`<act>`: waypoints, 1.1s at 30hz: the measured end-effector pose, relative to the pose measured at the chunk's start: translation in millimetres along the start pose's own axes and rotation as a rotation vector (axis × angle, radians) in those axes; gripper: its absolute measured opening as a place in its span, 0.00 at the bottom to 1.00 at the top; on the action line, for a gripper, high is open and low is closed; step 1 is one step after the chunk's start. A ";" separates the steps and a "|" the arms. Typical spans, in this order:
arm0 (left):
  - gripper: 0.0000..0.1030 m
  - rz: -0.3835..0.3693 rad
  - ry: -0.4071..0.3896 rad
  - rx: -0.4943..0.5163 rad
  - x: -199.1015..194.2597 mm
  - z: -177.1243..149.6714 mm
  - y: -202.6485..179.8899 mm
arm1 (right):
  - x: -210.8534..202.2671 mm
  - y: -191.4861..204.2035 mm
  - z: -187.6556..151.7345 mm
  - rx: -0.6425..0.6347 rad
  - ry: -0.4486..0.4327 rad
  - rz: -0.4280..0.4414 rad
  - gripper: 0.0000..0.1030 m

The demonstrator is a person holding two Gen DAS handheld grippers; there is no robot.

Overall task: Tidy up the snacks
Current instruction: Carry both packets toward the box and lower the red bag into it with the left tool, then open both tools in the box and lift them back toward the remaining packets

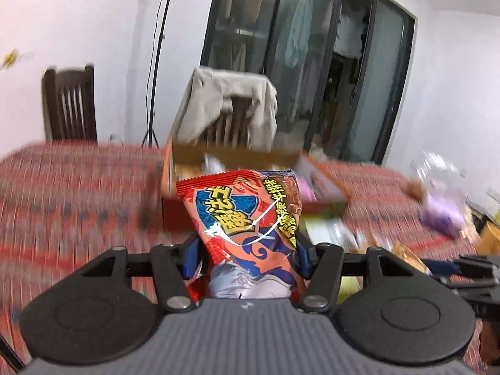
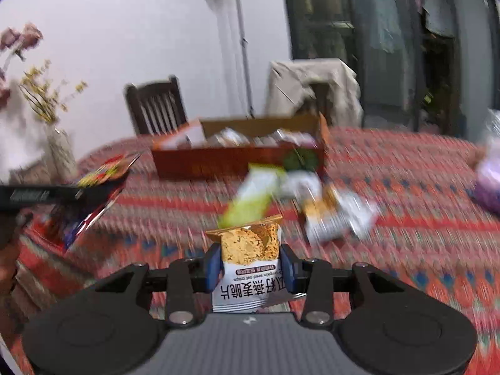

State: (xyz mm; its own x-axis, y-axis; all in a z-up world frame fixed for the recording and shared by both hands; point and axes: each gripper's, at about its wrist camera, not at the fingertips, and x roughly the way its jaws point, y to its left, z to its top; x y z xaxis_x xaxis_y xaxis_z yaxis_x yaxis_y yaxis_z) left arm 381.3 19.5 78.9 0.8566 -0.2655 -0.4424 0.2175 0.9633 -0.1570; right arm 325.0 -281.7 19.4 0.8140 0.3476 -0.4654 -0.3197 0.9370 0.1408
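Left gripper [image 1: 248, 250] clamped on a red-orange snack packet [image 1: 247, 215], blue pads pressing both sides, packet standing upright out of the jaws. Cardboard box [image 1: 193, 156] sits at twelve o'clock beyond it on the red patterned tablecloth [image 1: 78, 187] — wrapped snacks inside. Right gripper [image 2: 251, 264] squeezed narrow on a small white oat-crisp packet [image 2: 250, 259], print upside down. Loose snack packets [image 2: 297, 200] — a green one [image 2: 253, 197] among them — lie at about one o'clock, between gripper and box, blurred. Vase of dried flowers [image 2: 59, 150] at ten o'clock. Draped chair [image 2: 315, 90] behind the table.
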 end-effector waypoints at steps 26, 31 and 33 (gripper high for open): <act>0.80 0.172 0.181 0.023 208.9 98.4 43.3 | 291.6 -61.4 178.7 0.245 0.111 -0.008 0.63; 0.80 0.149 0.148 0.053 168.2 105.9 25.9 | 251.6 -64.9 186.9 0.203 0.092 -0.027 0.63; 0.81 0.132 0.118 0.071 136.1 102.8 15.6 | 223.9 -64.8 186.8 0.165 0.092 -0.058 0.63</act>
State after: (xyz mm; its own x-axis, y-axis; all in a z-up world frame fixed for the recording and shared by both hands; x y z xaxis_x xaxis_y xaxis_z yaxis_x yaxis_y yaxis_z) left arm 549.4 2.3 107.0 0.8201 -0.1357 -0.5559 0.1435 0.9892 -0.0298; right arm 618.6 -258.2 69.3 0.7785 0.2953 -0.5538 -0.1835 0.9509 0.2490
